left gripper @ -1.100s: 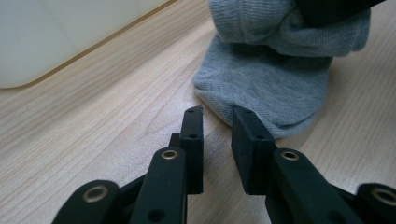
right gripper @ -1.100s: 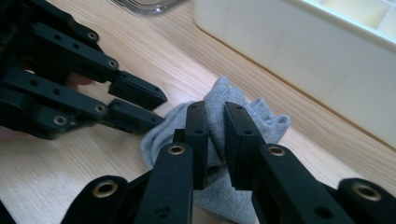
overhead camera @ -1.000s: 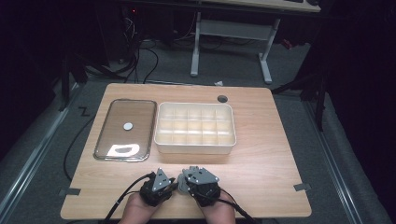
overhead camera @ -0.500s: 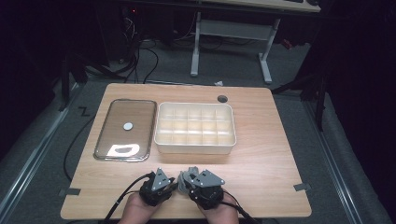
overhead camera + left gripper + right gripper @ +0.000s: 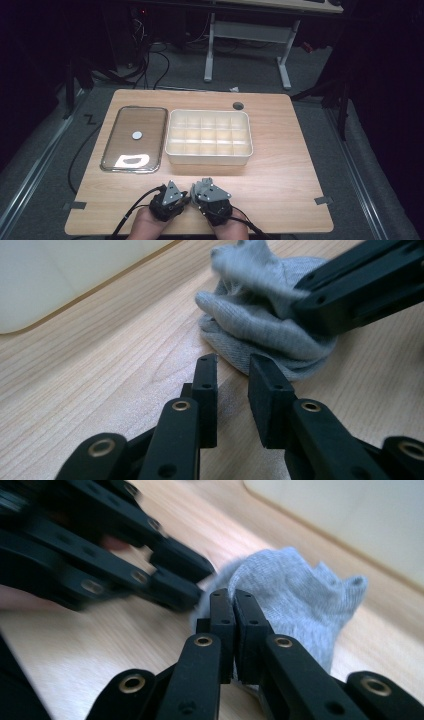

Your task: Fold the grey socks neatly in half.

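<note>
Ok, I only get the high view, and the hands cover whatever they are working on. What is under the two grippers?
Observer: A bunched grey sock lies on the table, a little way from the white box.
Operator: Is the left one on it?
Observer: No. The left gripper has its fingers apart, just short of the sock, with nothing between them.
Operator: And the right one?
Observer: The right gripper is shut, with its fingers pressed together right at the sock. I cannot tell whether a fold is caught between them.
</note>
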`<state>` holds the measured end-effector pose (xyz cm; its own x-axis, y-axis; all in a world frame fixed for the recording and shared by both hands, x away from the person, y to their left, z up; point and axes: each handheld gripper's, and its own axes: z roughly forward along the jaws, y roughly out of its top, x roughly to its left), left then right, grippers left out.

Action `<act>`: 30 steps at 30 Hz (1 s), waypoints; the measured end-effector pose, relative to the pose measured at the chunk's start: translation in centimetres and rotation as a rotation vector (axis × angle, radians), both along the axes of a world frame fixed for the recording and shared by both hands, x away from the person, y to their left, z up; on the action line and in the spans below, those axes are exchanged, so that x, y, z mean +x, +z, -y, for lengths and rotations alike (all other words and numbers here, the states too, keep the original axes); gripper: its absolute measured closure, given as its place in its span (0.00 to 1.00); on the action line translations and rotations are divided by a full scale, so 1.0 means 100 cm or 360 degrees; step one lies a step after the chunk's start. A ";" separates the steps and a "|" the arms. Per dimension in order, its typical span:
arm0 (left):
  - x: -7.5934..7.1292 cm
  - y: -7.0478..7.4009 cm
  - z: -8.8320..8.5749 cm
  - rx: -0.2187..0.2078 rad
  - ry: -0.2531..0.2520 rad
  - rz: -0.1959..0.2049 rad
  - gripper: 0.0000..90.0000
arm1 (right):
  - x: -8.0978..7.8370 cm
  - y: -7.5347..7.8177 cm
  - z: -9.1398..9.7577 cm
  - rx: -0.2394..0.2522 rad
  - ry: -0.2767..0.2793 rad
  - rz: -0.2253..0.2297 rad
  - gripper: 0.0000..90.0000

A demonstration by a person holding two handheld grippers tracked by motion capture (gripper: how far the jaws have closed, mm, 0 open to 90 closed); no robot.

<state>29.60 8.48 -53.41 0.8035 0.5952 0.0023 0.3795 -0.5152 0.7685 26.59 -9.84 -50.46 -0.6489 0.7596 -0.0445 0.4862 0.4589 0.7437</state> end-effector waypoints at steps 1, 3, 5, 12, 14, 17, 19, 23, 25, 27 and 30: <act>0.000 0.000 0.000 0.0000 -0.0001 0.0000 0.83 | -0.002 0.002 -0.002 0.0002 0.0020 0.0023 0.98; 0.000 0.000 0.000 0.0002 -0.0004 -0.0001 0.83 | -0.006 0.002 -0.006 -0.0010 0.0053 0.0026 0.98; 0.000 0.000 0.000 0.0003 -0.0006 -0.0001 0.84 | -0.006 0.001 -0.007 -0.0020 0.0064 0.0024 0.98; 0.001 0.000 -0.001 -0.0011 0.0005 -0.0019 0.83 | -0.003 -0.018 -0.007 0.0002 0.0064 -0.0065 0.98; 0.003 0.001 -0.005 -0.0015 0.0020 -0.0007 0.83 | -0.003 -0.018 -0.007 -0.0004 0.0066 -0.0063 0.98; 0.007 0.009 -0.015 -0.0121 0.0077 0.0007 0.84 | -0.004 -0.019 -0.007 -0.0006 0.0069 -0.0054 0.98; 0.005 0.022 -0.020 -0.0277 0.0060 0.0041 0.87 | -0.003 -0.020 -0.007 0.0011 0.0069 -0.0050 0.98; -0.001 0.035 -0.013 -0.0404 -0.0034 0.0076 0.90 | -0.004 -0.021 -0.006 0.0018 0.0069 -0.0042 0.98; -0.002 0.036 -0.006 -0.0414 -0.0081 0.0058 0.91 | -0.003 -0.021 -0.006 0.0025 0.0070 -0.0042 0.98; 0.001 0.033 0.000 -0.0402 -0.0095 0.0031 0.93 | -0.003 -0.021 -0.007 0.0029 0.0070 -0.0040 0.98; 0.009 0.022 0.006 -0.0383 -0.0118 -0.0053 0.93 | -0.003 -0.021 -0.007 0.0031 0.0072 -0.0041 0.98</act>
